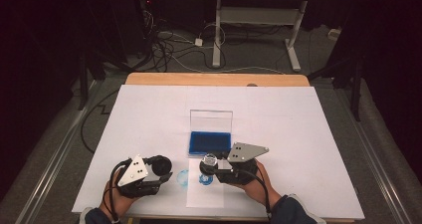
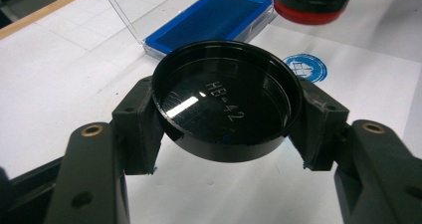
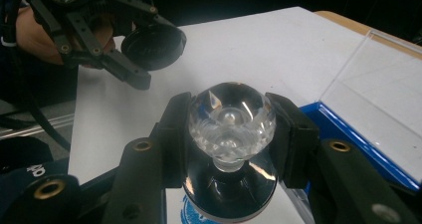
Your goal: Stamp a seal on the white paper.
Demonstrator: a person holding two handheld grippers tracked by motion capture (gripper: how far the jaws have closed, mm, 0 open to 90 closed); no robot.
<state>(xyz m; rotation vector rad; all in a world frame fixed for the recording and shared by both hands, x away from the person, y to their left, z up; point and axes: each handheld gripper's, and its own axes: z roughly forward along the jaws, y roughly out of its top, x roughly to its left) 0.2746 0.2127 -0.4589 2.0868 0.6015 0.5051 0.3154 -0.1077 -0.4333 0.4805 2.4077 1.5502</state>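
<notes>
At the left of the white-covered worktop [image 1: 149, 114], the left hand-held gripper [image 1: 158, 170] is clenched on a round black cap [image 2: 226, 100], its 2 jaws pressing the rim from either side. The cap is held clear of the surface, tilted so its hollow inside faces the camera that rides on the gripper; raised lettering inside appears to read "HB-42", though glare makes that hard to confirm. In the right gripper view the same cap [image 3: 153, 46] hangs at the upper left, above the bare white surface.

Just right of the left gripper, a pale blue round print [image 1: 182, 178] sits by the left edge of a sheet of paper [image 1: 205, 196] near the front edge of the worktop. A second, darker blue round print [image 2: 305, 67] lies on the sheet beside it.

Behind the sheet at centre stands an open blue ink pad [image 1: 209, 143], its clear lid [image 1: 211, 120] raised upright at the back.

Right of centre, the right hand-held gripper [image 1: 213, 167] grasps a stamp [image 3: 230, 149] by its faceted clear knob [image 3: 231, 117], jaws closed on both sides of it. The stamp hangs just above the darker print, its black and red base [image 2: 312, 4] off the paper.
</notes>
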